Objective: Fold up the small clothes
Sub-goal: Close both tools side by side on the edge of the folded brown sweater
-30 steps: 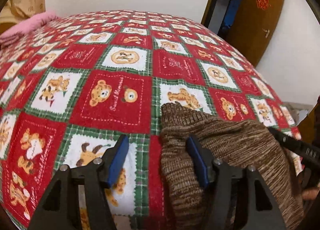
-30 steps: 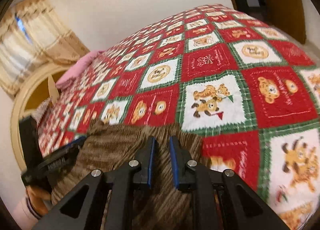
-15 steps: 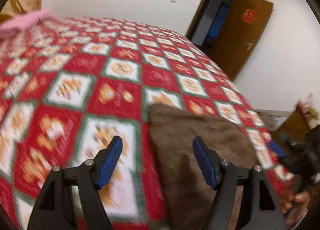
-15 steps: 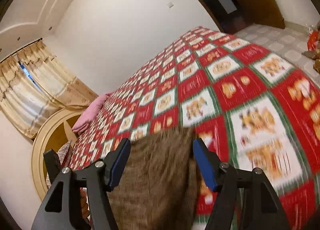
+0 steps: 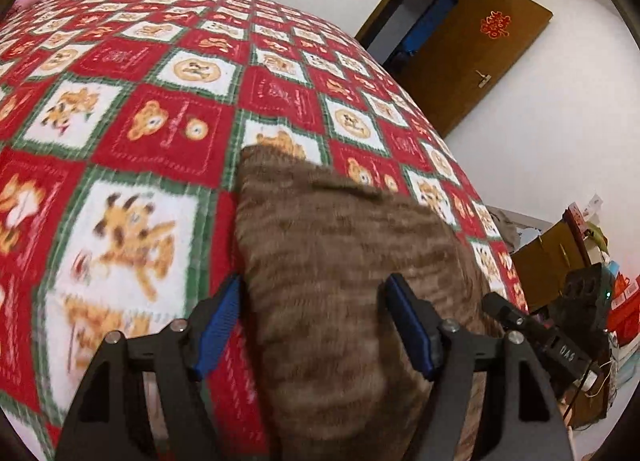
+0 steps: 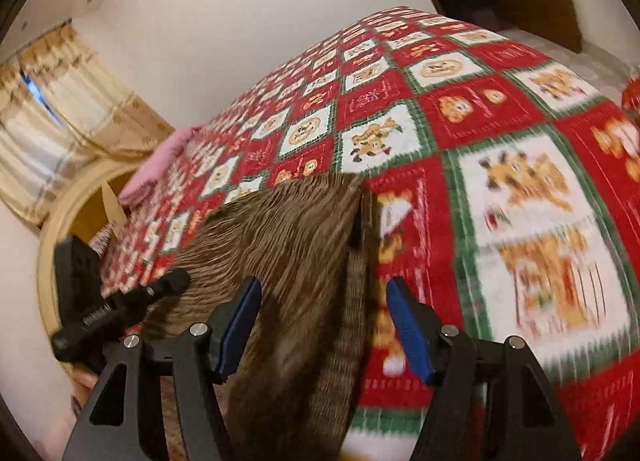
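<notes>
A brown knitted garment (image 5: 340, 253) lies folded on the red, green and white bear-print quilt (image 5: 160, 129), near the bed's front edge. My left gripper (image 5: 316, 323) is open above the garment's left part, its left pad beside the fabric's edge and neither pad pressing on it. My right gripper (image 6: 324, 327) is open too, over the right edge of the brown garment (image 6: 288, 245), where a ribbed hem runs down between the fingers. Each view shows the other gripper at its side: the right gripper (image 5: 520, 325) and the left gripper (image 6: 120, 309).
A pink cloth (image 6: 160, 165) lies at the far end of the quilt (image 6: 500, 109). A wooden door (image 5: 480, 53) stands open beyond the bed. Cluttered furniture (image 5: 580, 253) is close on the right. Curtains (image 6: 52, 133) and a round bed frame (image 6: 60, 221) are on the left.
The right jaws, nearly closed over the garment a second ago, now stand wide. The left jaws widened slightly. Both grippers swung and drew back a little; the garment stays folded on the quilt.
</notes>
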Available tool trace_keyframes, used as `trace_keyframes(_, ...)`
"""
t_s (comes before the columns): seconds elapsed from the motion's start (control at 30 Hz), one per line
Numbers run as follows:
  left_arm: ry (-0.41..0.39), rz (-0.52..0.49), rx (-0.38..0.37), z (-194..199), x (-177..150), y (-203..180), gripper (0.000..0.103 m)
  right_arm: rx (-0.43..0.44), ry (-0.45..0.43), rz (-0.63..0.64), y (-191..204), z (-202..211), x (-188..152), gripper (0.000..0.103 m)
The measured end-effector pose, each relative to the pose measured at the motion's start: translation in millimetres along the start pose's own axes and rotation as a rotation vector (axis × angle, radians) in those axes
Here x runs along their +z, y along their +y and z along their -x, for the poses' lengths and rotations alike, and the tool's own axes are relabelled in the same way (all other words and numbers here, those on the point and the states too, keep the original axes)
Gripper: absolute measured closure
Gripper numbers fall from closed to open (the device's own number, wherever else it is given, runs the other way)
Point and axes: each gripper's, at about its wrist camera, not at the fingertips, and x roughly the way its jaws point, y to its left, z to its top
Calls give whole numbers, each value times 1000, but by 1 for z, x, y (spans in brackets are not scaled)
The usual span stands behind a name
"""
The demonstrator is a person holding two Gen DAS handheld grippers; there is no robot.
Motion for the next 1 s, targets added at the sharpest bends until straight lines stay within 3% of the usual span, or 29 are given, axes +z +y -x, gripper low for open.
trace_keyframes(0.13, 0, -75, 76, -15, 1, -13, 29, 48, 46, 29, 4, -23, 19, 37)
trace_keyframes(0.27, -15, -172, 151, -21, -5, -25, 29, 16, 59, 135, 21, -43, 22, 38)
trace_keyframes(0.33, -17, -164, 142, -20, -4, -21, 32, 2, 56, 157, 25, -46, 22, 56)
trace_keyframes(0.4, -21, -167, 143, -20, -4, -21, 37, 47, 61, 152, 24, -47, 22, 68)
trace_keyframes(0.63, -36, -201, 170, -21, -5, -27, 49, 54, 57, 144, 23, -49, 20, 68)
trace_keyframes(0.7, -44, -219, 185, -20, -6, -31, 58, 50, 58, 139, 23, -49, 19, 68)
trace_keyframes(0.8, -58, -266, 216, -18, -10, -40, 67, -12, 45, 177, 34, -46, 16, 70)
trace_keyframes(0.9, -65, -299, 256, -19, -11, -46, 67, -99, 25, 247, 52, -44, 11, 72)
trace_keyframes(1.0, -66, -289, 246, -19, -11, -43, 67, -136, 12, 275, 57, -45, 9, 72)
